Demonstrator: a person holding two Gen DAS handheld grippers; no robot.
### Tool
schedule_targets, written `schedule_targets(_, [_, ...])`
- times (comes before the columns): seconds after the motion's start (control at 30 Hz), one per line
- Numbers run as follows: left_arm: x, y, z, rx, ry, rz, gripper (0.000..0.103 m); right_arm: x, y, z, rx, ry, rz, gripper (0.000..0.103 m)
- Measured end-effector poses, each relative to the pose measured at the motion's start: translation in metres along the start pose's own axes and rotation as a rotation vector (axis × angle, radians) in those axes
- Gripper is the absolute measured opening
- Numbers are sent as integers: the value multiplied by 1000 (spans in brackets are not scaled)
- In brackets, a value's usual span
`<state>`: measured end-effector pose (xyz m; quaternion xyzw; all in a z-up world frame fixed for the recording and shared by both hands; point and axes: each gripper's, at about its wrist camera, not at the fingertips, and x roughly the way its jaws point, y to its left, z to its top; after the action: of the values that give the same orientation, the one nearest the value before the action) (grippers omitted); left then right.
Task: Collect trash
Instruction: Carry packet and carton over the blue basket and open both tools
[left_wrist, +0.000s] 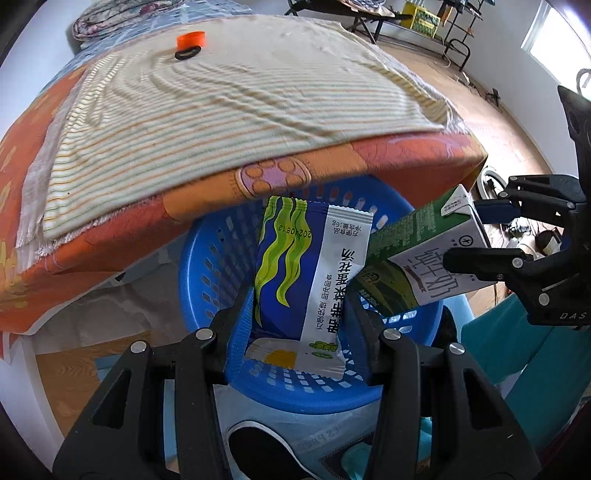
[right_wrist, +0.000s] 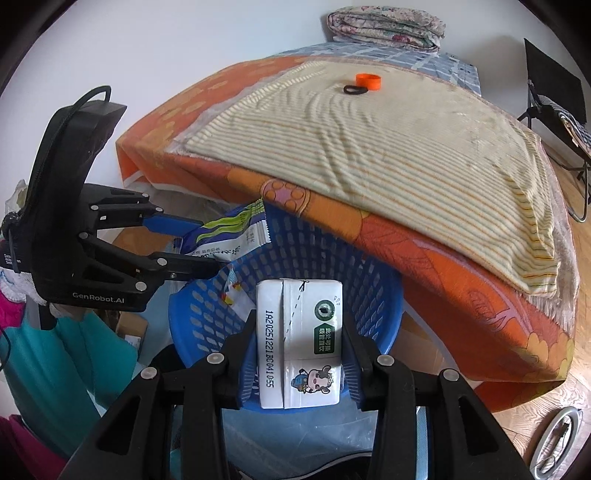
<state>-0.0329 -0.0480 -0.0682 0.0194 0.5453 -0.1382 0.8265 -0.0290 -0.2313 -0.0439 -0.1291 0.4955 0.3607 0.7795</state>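
Filling the upper frame, the bed (left_wrist: 229, 122) with its striped cloth (left_wrist: 207, 103) bears an orange cap (left_wrist: 190, 40) and a black ring (left_wrist: 187, 54), both seemingly uncollected. Lower centre, the blue basket (left_wrist: 207, 258) appears empty; over it the right tool (right_wrist: 299, 354) pinches a milk carton (right_wrist: 300, 343), the left tool (left_wrist: 301, 325) a seaweed packet (left_wrist: 306, 266). Neither is dropped yet.

The bed (right_wrist: 461, 266) is covered by an orange patterned sheet (right_wrist: 436, 258); a striped towel (right_wrist: 369, 155) is spread over it. An orange cap (right_wrist: 368, 81) and black ring (right_wrist: 354, 89) are seen touching, near the towel's far edge.
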Motion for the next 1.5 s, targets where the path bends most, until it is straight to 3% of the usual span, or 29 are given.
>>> schedule_targets(0.33, [11, 3, -1, -4, 35, 21, 50, 8, -3, -3, 12, 28, -8, 42])
schedule_targets(0.43, [13, 3, -1, -6, 38, 31, 63, 10, -3, -3, 13, 33, -16, 42])
schedule_targets(0.5, [13, 4, 0, -8, 33, 38, 66, 11, -3, -3, 14, 37, -20, 49])
schedule_targets(0.57, [13, 4, -1, -10, 35, 41, 66, 11, -3, -2, 16, 34, -33, 73])
schedule_targets(0.8, [16, 5, 0, -13, 40, 50, 66, 9, -4, 0, 22, 18, -54, 84])
schedule_targets(1.17, [16, 6, 3, -12, 30, 68, 75, 6, -10, 3, 56, -6, -63, 89])
schedule_targets(1.5, [16, 11, 10, -21, 21, 80, 76, 1, -15, 12, 88, -46, -86, 95])
